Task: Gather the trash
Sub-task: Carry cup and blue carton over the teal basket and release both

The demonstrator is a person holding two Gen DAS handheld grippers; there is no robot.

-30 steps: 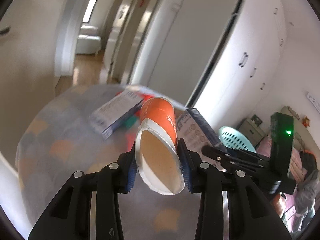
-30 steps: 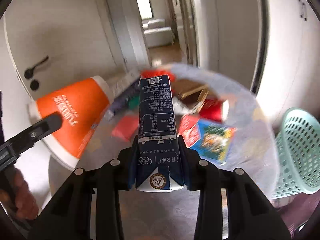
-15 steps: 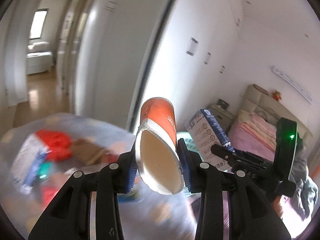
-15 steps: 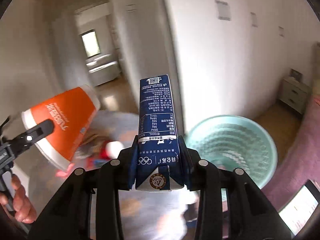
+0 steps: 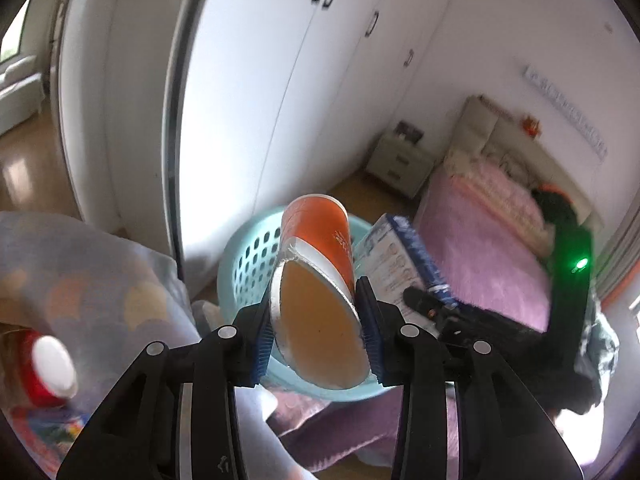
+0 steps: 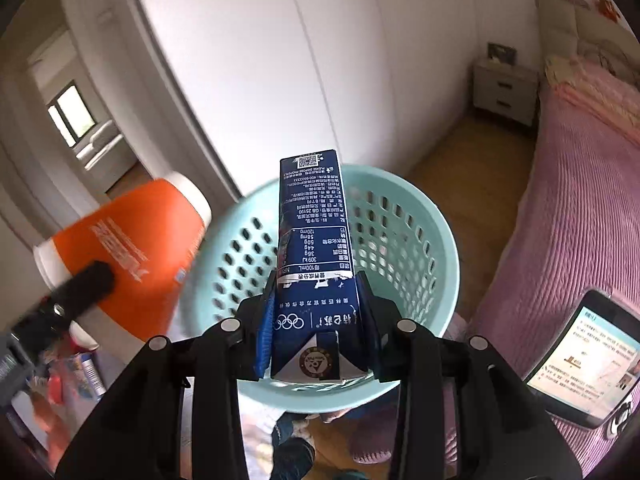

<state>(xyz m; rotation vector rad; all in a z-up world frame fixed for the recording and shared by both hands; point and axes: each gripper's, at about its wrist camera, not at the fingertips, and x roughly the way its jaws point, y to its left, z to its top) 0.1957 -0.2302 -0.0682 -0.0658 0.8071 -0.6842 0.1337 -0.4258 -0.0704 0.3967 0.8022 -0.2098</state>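
My left gripper (image 5: 318, 344) is shut on an orange paper cup (image 5: 320, 276), squashed oval at its open mouth, held over the near rim of a light-blue perforated basket (image 5: 248, 256). My right gripper (image 6: 318, 344) is shut on a dark-blue milk carton (image 6: 314, 248), held above the basket's (image 6: 400, 240) open mouth. The cup (image 6: 128, 256) shows at the left of the right wrist view, the carton (image 5: 400, 264) at the right of the left wrist view.
A cloth-covered table (image 5: 100, 288) with a red cup (image 5: 44, 368) and other trash lies at the left. White wardrobe doors (image 6: 304, 64) stand behind the basket. A pink bed (image 6: 576, 208) and a phone (image 6: 580, 356) are at the right.
Both grippers swung right, away from the table, with cup and carton still held. The basket has come from the side to directly beneath them.
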